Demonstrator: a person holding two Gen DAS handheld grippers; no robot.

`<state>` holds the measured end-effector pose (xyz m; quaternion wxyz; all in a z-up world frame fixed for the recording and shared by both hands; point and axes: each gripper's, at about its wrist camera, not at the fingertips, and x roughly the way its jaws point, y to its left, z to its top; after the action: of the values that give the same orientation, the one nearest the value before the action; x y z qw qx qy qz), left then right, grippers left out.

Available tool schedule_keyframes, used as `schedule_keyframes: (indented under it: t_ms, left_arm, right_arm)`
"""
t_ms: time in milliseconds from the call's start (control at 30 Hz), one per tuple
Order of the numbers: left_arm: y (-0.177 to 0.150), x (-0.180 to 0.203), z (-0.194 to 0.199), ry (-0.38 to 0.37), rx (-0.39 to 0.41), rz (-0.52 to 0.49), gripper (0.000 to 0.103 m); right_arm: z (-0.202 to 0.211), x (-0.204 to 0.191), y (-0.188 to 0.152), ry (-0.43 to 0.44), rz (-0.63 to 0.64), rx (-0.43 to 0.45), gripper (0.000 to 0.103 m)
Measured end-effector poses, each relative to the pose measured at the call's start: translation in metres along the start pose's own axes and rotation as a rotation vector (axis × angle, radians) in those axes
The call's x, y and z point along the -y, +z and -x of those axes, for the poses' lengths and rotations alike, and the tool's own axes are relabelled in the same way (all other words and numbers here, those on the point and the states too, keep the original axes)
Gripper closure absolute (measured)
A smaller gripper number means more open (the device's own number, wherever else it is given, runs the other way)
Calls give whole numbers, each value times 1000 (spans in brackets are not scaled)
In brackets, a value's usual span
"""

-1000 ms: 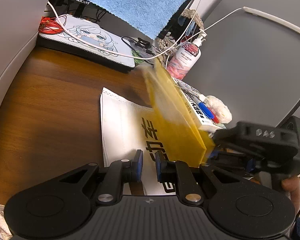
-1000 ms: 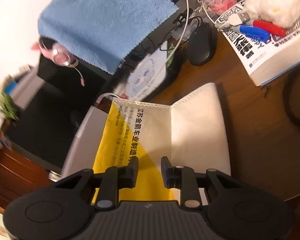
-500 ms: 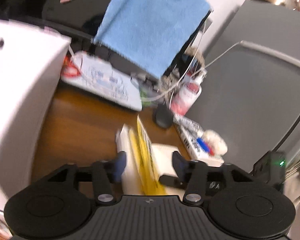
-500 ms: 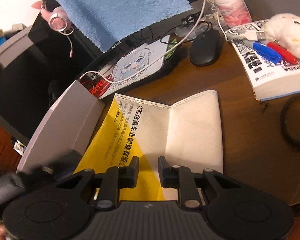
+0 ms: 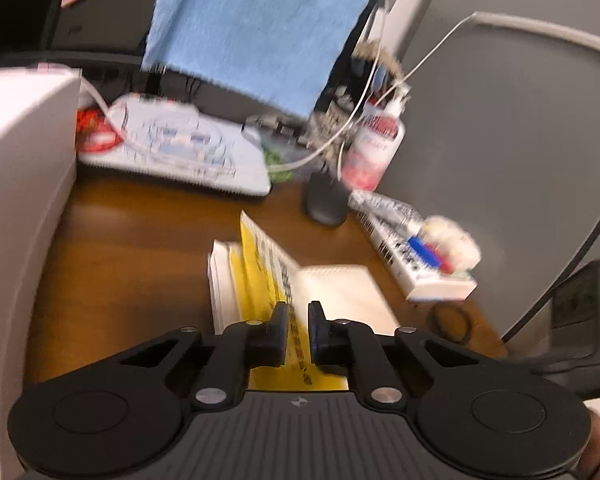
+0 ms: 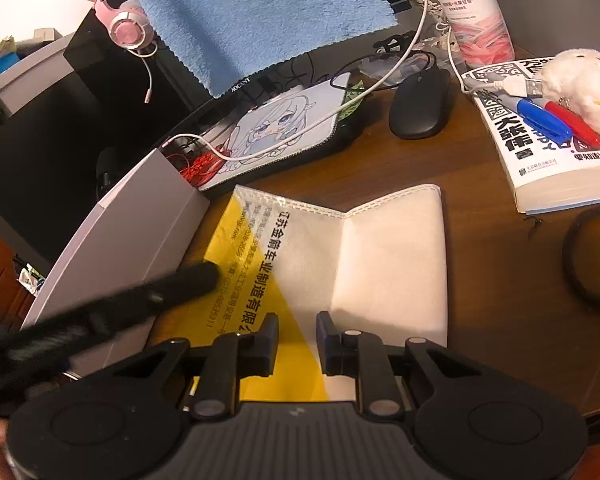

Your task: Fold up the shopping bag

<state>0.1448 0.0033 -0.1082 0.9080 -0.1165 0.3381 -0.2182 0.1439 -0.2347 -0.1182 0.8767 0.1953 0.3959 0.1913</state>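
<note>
the shopping bag lies half-folded at the centre of the desk. the left gripper is closing on its raised yellow flap to fold it; the right gripper, narrowly parted, pins the near edge.
</note>
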Motion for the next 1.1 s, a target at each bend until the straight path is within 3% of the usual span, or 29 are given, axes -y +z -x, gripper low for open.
schedule_keyframes:
  t_ms: [400, 500, 567, 700, 800, 967, 1100]
  left_arm:
    - [-16, -13, -10, 0, -32, 30, 93]
    - [-16, -14, -10, -3, -28, 33, 93]
    - [-17, -14, -10, -4, -26, 35, 93]
    - [-18, -14, -10, -5, -22, 38, 93]
    - [-18, -14, -10, -5, -23, 39, 93]
    - [-17, -17, -9, -19, -29, 55, 93]
    - [-17, -19, -9, -27, -30, 65, 93]
  right_arm:
    - [7, 6, 0, 55, -52, 8, 80]
    - [26, 11, 7, 72, -69, 52, 77]
    - [42, 17, 13, 53, -76, 106, 68]
    - [61, 34, 18, -12, -88, 180, 65]
    - [59, 52, 17, -33, -129, 168, 64]
    - [40, 73, 9, 97, -239, 101, 62]
    - [31, 77, 5, 147, -277, 93, 62]
